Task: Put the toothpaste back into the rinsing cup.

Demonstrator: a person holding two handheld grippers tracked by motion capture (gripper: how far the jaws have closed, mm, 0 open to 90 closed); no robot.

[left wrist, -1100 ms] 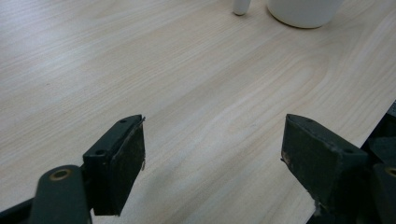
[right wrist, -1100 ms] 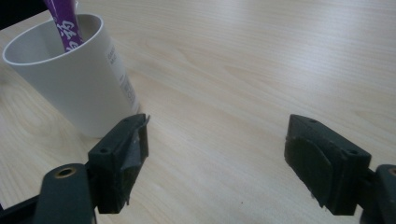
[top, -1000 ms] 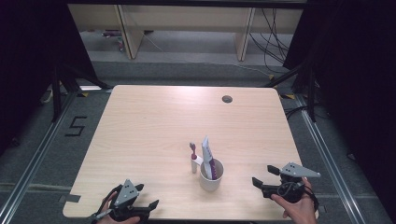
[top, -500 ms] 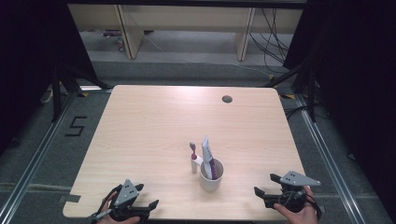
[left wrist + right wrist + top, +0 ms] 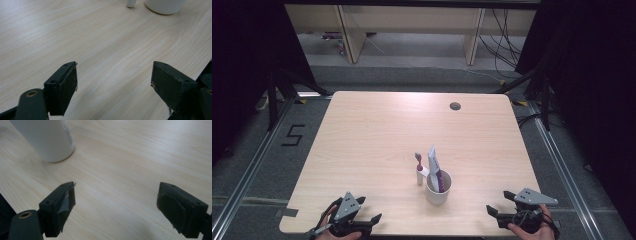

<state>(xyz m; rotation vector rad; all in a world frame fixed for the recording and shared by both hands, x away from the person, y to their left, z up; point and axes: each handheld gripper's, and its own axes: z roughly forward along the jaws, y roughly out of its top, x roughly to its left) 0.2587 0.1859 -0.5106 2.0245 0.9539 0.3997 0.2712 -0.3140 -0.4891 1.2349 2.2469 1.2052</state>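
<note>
White cup (image 5: 438, 189) stands upright on the wooden table (image 5: 377, 130), just below the centre of the high view. A purple and white tube (image 5: 435, 169) rises out of the cup, leaning slightly towards the upper left of the frame. A toothbrush (image 5: 418, 169) stands upright just beside the cup on its left, its head uppermost; whether the two touch cannot be told.

Both grippers sit at the bottom edge of the high view, well apart from each other, with the cup between and above them. The left gripper (image 5: 364, 222) lies in the lower left, so the cup is up and to the right of its jaws. The right gripper (image 5: 500, 207) lies in the lower right, so the cup is to its left and slightly up. The right gripper looks the nearer of the two.

In the left gripper view, the jaws stand wide apart and hold nothing; the cup's base (image 5: 165, 5) sits at the top right of the frame. In the right gripper view, the jaws are likewise spread wide and empty, with the cup's wall (image 5: 45, 138) large in the upper left, near the left jaw.

The long axes of cup, tube and toothbrush all run vertically, so a reach from the side seems likely.
</note>
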